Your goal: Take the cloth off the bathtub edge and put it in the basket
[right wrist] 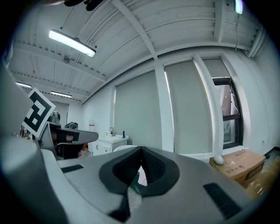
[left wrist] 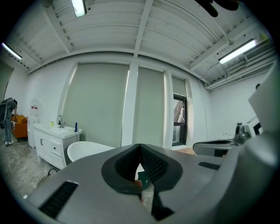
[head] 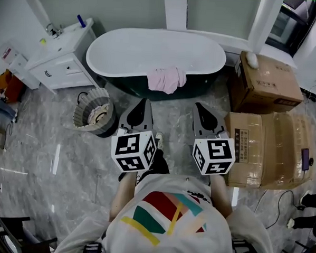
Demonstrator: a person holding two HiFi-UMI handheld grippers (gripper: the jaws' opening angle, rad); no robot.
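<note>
A pink cloth [head: 167, 79] hangs over the near edge of the white bathtub [head: 156, 53] in the head view. A round woven basket [head: 95, 112] stands on the floor to the tub's front left. My left gripper [head: 144, 102] and right gripper [head: 199, 106] are held side by side in front of the tub, both shut and empty, their tips a short way short of the cloth. In the left gripper view the shut left gripper [left wrist: 140, 146] points at the tub [left wrist: 87, 151]. Past the shut right gripper [right wrist: 140, 151] a sliver of pink cloth [right wrist: 142, 177] shows.
A white vanity [head: 61, 57] with a sink stands left of the tub. Cardboard boxes [head: 266, 81] are stacked to the right, one large box [head: 275, 148] close beside my right gripper. The floor is grey marble. Cables lie at the lower right.
</note>
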